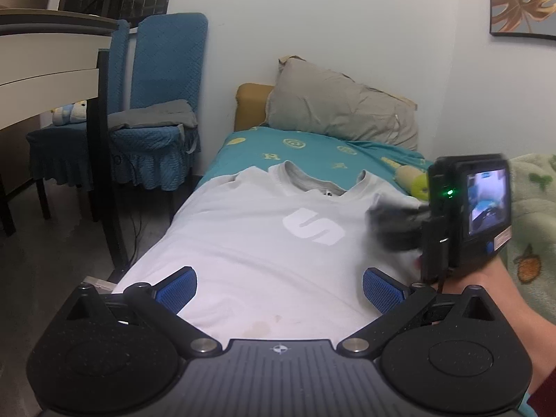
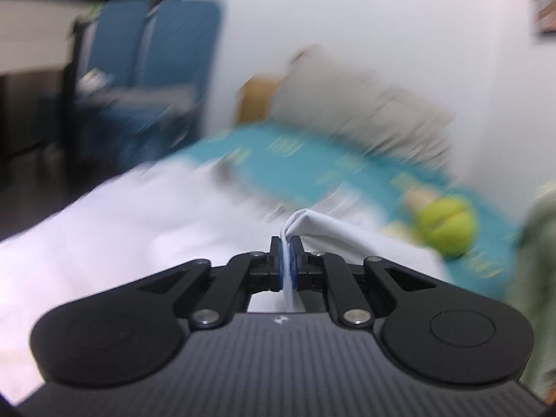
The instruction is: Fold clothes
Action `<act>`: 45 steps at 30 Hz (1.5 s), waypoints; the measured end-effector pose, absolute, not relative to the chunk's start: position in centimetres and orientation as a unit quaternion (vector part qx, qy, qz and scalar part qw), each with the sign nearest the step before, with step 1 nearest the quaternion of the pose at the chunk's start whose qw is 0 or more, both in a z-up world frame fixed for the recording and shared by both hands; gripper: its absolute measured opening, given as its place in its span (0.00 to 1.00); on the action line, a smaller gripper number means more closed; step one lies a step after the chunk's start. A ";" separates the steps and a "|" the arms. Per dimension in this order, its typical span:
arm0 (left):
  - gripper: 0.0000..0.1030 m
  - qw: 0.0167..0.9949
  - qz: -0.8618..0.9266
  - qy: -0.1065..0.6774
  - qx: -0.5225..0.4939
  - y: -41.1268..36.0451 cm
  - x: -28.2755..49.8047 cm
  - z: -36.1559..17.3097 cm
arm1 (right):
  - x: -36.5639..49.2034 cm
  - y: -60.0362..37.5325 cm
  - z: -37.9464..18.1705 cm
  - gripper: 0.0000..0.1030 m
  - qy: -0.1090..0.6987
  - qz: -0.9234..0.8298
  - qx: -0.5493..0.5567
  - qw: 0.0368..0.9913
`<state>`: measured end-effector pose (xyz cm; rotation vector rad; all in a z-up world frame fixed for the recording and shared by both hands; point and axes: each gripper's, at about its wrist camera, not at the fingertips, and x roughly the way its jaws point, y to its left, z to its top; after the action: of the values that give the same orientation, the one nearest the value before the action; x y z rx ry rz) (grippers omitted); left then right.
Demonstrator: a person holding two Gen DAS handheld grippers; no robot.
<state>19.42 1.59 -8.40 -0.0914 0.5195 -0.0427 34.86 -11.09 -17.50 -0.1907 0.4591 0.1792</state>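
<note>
Against the pale wall stands a narrow bed (image 1: 239, 135) dressed in a teal sheet with yellow prints; a crumpled beige pillow (image 1: 344, 107) leans at its head, and a framed leaf picture (image 1: 521, 0) hangs high on the wall to the right; off to the left, two chairs in blue quilted covers (image 1: 163, 80) sit beside a pale table edge (image 1: 45, 69), with a grey folded cloth (image 1: 156, 114) on the nearer seat; a white T-shirt (image 1: 243, 243) with a large white emblem on the chest lies spread face up along the bed, collar toward the pillow, a faint brownish stain near its lower hem; a yellow-green soft toy (image 1: 415, 182) rests on the sheet just beyond the shirt's right shoulder, and a green printed blanket (image 1: 535, 208) is bunched at the far right; the left gripper (image 1: 279, 290) hovers over the lower part of the shirt with its blue pads spread wide and nothing between them; the right gripper (image 2: 286, 260) has its jaws pinched tight on a fold of the shirt's white fabric, which stands up in a small peak just past the fingertips; from the left wrist view that tool shows at the shirt's right side, its front end smeared by motion blur, a bare hand (image 1: 486, 278) gripping it from below; the right wrist view is blurred too, so finer detail of the cloth there cannot be told.
</note>
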 end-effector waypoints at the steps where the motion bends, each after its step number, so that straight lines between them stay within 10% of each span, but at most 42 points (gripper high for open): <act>1: 1.00 0.966 -0.019 0.255 -0.046 1.8 19.4 -8.3 | 34.9 -11.4 -17.5 0.52 0.238 0.103 -0.072 0.963; 2: 1.00 0.966 -0.017 0.253 -0.047 2.0 19.4 -8.3 | 34.7 -12.3 -17.2 0.85 0.238 0.109 -0.037 0.964; 4: 1.00 0.967 -0.015 0.250 -0.049 2.3 19.4 -8.0 | 34.3 -14.1 -16.4 1.00 0.232 0.118 0.039 0.965; 21: 0.97 0.969 -0.076 0.233 0.031 0.6 14.5 -7.7 | 17.5 -21.8 -3.6 1.00 0.229 0.040 0.159 0.960; 45: 0.70 0.918 -0.234 0.201 0.247 -14.7 26.6 -13.0 | 15.8 -31.3 -6.7 1.00 0.149 -0.105 0.232 0.955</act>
<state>26.56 -14.67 -12.98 0.5083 0.4142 -0.4821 15.76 -31.26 -6.67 0.4719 0.3018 -0.2129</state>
